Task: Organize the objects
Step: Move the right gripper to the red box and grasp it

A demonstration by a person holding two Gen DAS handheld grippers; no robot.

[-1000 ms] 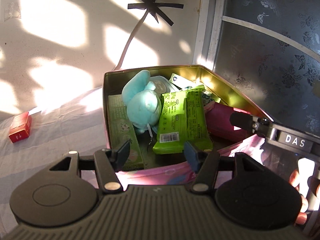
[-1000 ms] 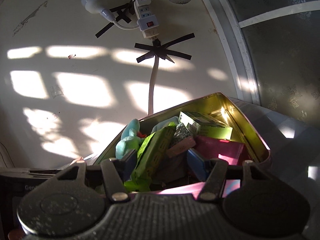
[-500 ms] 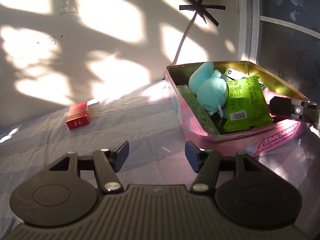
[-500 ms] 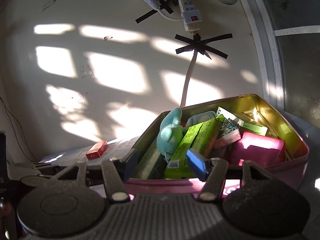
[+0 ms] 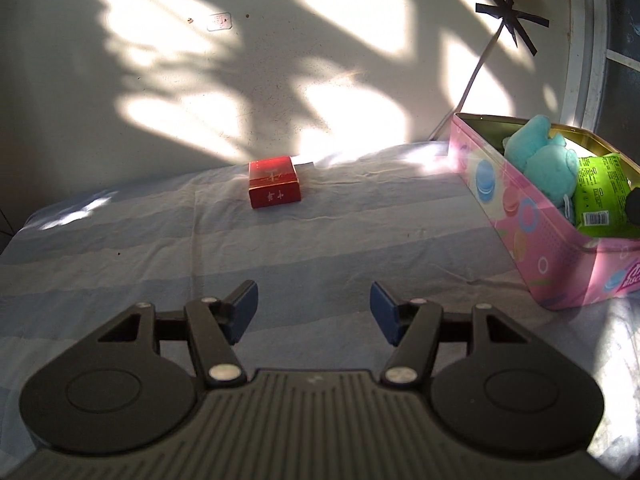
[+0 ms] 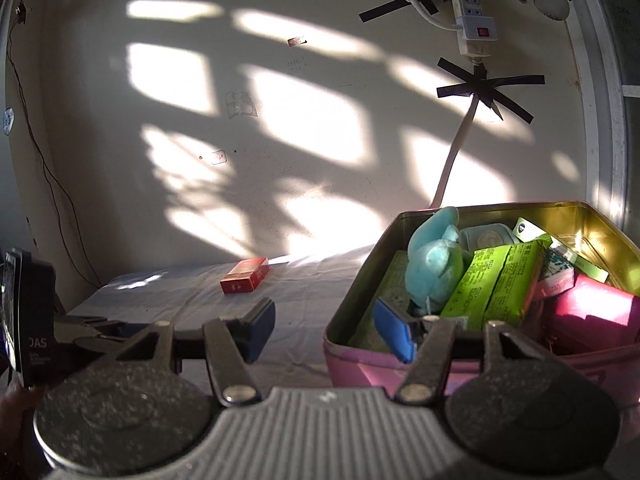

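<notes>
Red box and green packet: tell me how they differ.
The red box lies alone on the striped cloth, outside the pink tin; the green packet sits inside the tin, leaning among other items. The red box is a rigid carton with sharp edges; the green packet is soft wrapping with creases. Neither is held: both the left gripper and the right gripper are open.

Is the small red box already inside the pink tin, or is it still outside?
Outside. The small red box lies flat on the striped cloth, apart from the pink tin, which holds other things.
</notes>
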